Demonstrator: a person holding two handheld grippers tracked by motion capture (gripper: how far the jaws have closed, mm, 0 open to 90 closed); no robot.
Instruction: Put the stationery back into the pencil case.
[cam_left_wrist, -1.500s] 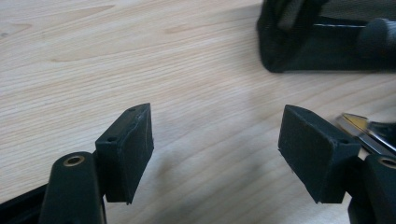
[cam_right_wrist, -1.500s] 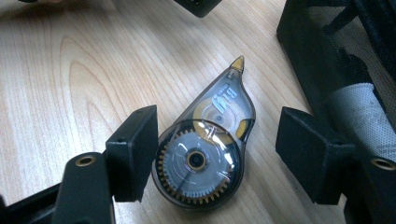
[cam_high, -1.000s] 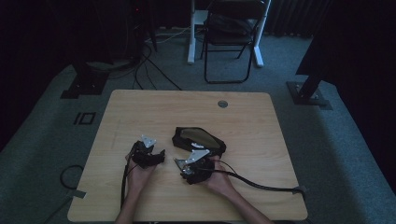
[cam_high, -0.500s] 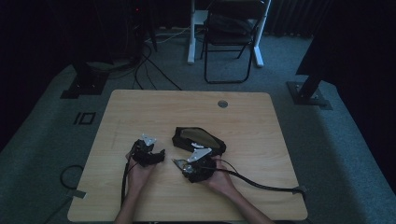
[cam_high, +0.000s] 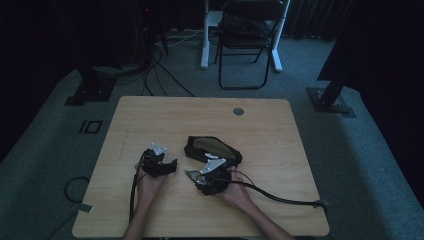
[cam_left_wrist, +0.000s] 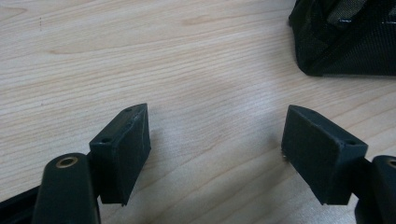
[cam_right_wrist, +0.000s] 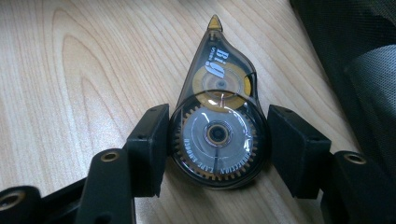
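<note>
A clear correction tape dispenser (cam_right_wrist: 219, 126) with a grey gear wheel and a yellow tip lies flat on the wooden table (cam_high: 165, 115). My right gripper (cam_right_wrist: 217, 149) has just been closing, and its pads (cam_right_wrist: 149, 149) now touch both sides of the dispenser's round end. In the high view that gripper (cam_high: 192, 176) sits just below a black mesh pouch (cam_high: 212, 149). My left gripper (cam_left_wrist: 215, 149) has just been opening and stands open over bare wood with nothing between its jaws. It sits to the left of the pouch (cam_left_wrist: 345, 42) in the high view (cam_high: 172, 164).
The pouch's edge (cam_right_wrist: 355, 56) lies close on the right of the dispenser. A thick cable (cam_high: 280, 196) trails from the right gripper to the table's right edge. A round grommet hole (cam_high: 238, 111) is near the far edge. A folding chair (cam_high: 247, 40) stands beyond the table.
</note>
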